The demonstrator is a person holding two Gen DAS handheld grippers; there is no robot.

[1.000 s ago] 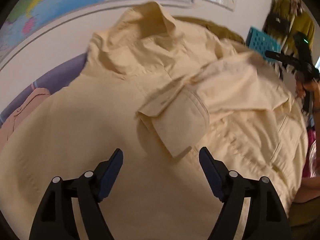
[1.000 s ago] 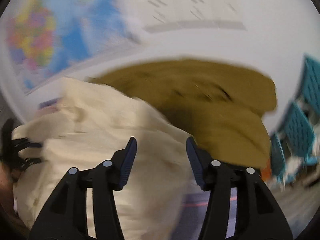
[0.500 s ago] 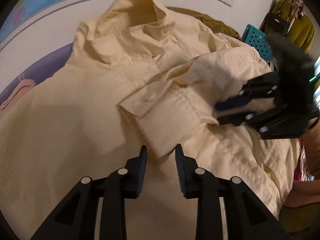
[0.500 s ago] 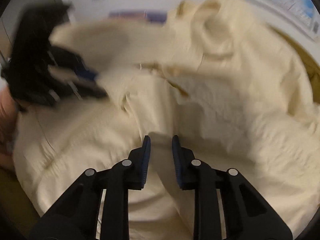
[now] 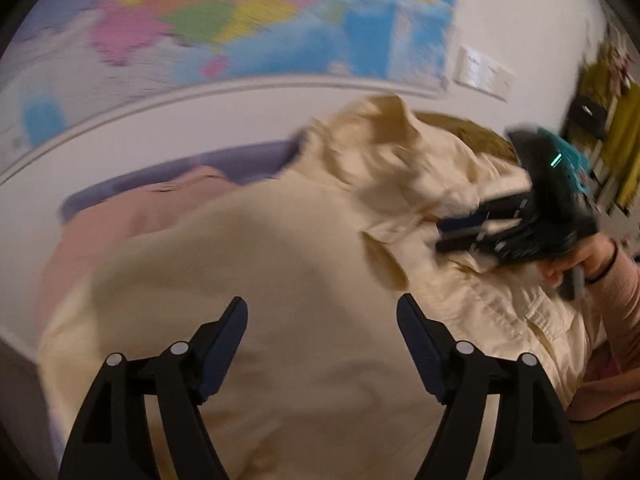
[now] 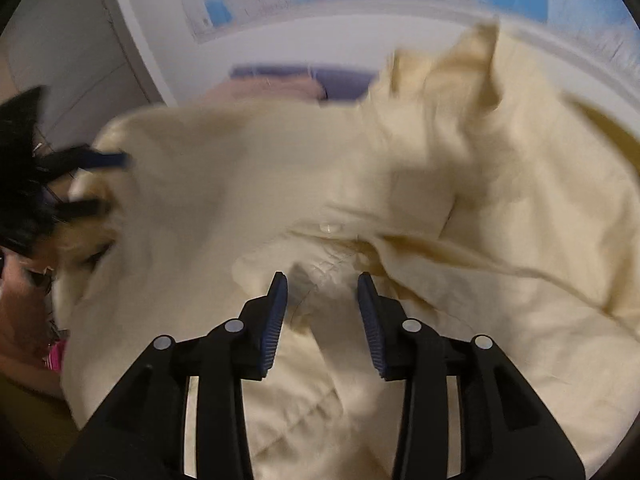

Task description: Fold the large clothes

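A large cream shirt [image 5: 300, 272] lies spread out with its collar toward the wall, blurred by motion. My left gripper [image 5: 322, 304] hovers over the shirt's plain left part; its jaws are opening wide and hold nothing. In the right wrist view the same shirt [image 6: 240, 184] fills the frame. My right gripper [image 6: 322, 280] is just above the folded sleeve cuff [image 6: 328, 236] with its button. Its jaws are opening, with cuff fabric lying between them and the pads not pressing it. Each gripper shows in the other's view: the right gripper [image 5: 444, 235] and the left gripper [image 6: 110, 182].
A pink garment [image 5: 132, 216] and a purple cloth [image 5: 180, 168] lie left of the shirt. An olive-brown garment [image 5: 472, 132] lies behind it. A world map [image 5: 240, 12] covers the wall. A teal basket [image 5: 576, 160] stands at the right, near a person's pink sleeve [image 5: 616, 288].
The left gripper narrowed near the cuff, then spread wide and pulled back to the left. The right gripper swung from the olive garment onto the cuff, its jaws narrowing and then parting.
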